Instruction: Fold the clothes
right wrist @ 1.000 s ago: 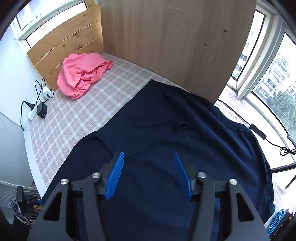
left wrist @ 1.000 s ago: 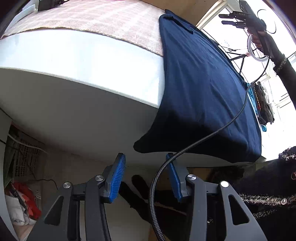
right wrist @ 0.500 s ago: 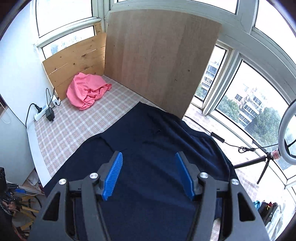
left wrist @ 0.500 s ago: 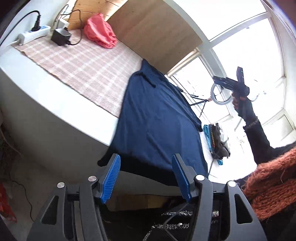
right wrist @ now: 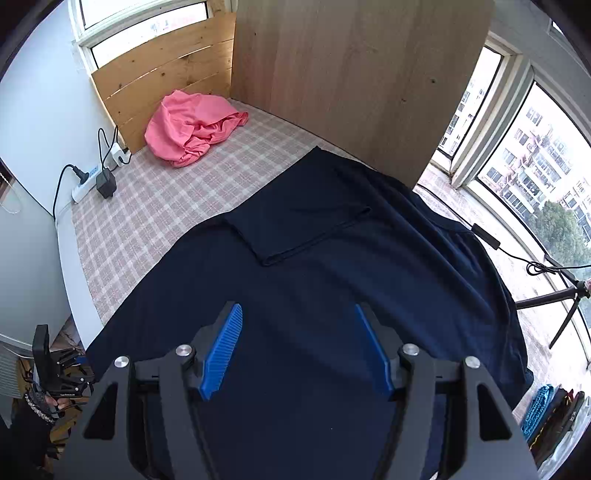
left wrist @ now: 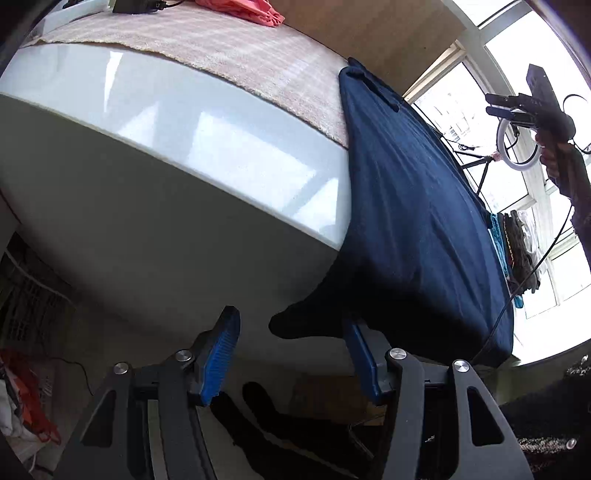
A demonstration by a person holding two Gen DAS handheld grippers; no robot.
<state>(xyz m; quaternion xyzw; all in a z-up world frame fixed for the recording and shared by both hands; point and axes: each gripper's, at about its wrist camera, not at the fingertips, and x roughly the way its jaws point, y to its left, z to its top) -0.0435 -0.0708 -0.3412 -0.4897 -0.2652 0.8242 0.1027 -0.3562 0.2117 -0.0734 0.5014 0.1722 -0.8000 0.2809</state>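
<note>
Left wrist view. The left gripper (left wrist: 290, 349) is held low, below the edge of the white table (left wrist: 207, 147). Its blue pads (left wrist: 221, 354) are seen apart, nothing pressed between them. A hanging corner of the navy shirt (left wrist: 410, 221) dangles off the table edge just above and between the fingers; contact with the right-hand pad cannot be told. The rest of the shirt is spread flat over the table top, beside a checked cloth (left wrist: 236, 51). A pink garment (left wrist: 240, 7) is glimpsed at the far end. The right gripper (left wrist: 532, 107) is seen raised high over the far side of the shirt, held in a hand (left wrist: 550, 155) with a dark sleeve. A ring light (left wrist: 517, 144) is noted behind it at the window.

Right wrist view. The right gripper (right wrist: 297, 350) is pointed down over the navy shirt (right wrist: 332, 266), well above the fabric. Its jaws are opening, nothing held between them. One sleeve is seen folded in across the shirt body. The pink garment (right wrist: 192, 129) is bunched at the far corner on the checked cloth (right wrist: 166, 199), well apart from the shirt. A power strip (right wrist: 85, 184) is noted at the left edge, a wooden board (right wrist: 351, 74) upright behind the shirt. The left gripper (right wrist: 55, 373) is visible low at the table's left corner.
</note>
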